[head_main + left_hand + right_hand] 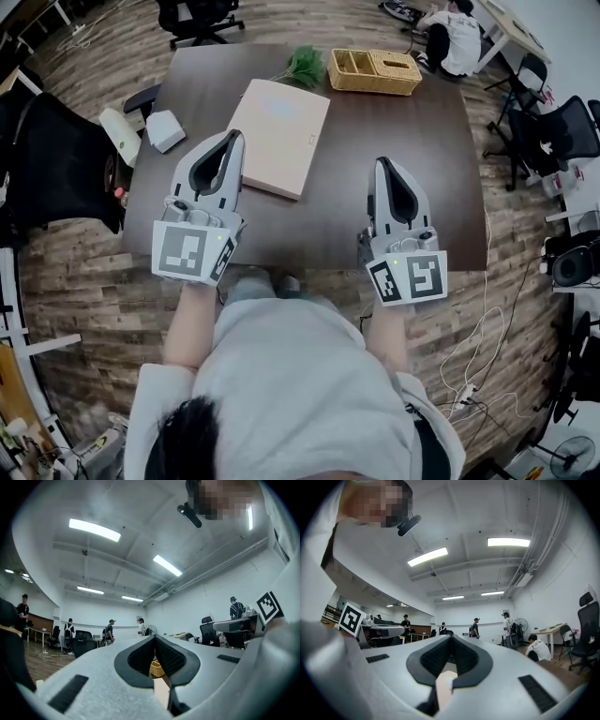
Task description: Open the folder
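Note:
A pale pink folder [281,136] lies closed on the dark brown table [412,206], left of the middle. My left gripper [234,137] is shut and empty, its tip over the folder's left edge; I cannot tell whether it touches. My right gripper [382,163] is shut and empty above bare tabletop, well to the right of the folder. In the left gripper view the jaws [154,637] meet at the tip, and a strip of the folder [161,693] shows below them. The right gripper view has its jaws [451,637] closed too, with a sliver of the folder [446,686] beneath.
A wicker basket [373,71] and a green plant [305,64] stand at the table's far edge. White objects [165,129] sit at the left edge beside a black chair [56,159]. A person [455,37] sits on the floor beyond the table; office chairs [553,131] stand at right.

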Motion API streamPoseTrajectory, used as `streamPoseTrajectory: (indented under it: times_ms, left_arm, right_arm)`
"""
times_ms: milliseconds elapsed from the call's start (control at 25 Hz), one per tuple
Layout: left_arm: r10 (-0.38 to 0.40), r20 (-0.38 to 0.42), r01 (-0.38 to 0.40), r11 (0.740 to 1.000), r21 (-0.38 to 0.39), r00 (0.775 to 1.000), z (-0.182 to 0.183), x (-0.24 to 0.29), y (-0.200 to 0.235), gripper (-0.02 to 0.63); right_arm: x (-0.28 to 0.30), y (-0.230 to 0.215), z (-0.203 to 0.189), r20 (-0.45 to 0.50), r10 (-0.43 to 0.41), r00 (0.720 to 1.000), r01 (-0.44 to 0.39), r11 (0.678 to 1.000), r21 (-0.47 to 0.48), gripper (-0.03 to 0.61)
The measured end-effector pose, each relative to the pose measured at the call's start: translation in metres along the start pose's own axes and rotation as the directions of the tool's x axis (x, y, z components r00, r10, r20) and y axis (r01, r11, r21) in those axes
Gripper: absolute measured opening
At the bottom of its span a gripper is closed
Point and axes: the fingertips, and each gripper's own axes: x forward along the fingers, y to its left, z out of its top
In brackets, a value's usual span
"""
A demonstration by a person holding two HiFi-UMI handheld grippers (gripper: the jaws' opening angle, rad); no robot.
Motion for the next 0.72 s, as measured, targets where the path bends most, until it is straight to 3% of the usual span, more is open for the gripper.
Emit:
streamPoseTrajectory:
  times_ms: [360,720]
  left_arm:
    - [-0.030,-0.145,0.035,0.999,0.027,0.989,-0.055,0.013,0.024,0.009]
    - [-0.155,-0.283,0.188,0.978,0.092,0.947,-0.117,0.031,0.039,0.008]
  right_arm:
    - [0.034,0.007,-0.050,-0.114,-0.004,0.994,0.007,1.000,0.029,0.012]
    - [0.055,0.009,-0.124,-0.274,-0.063,0.960,0.095,0.990,0.103,0.012]
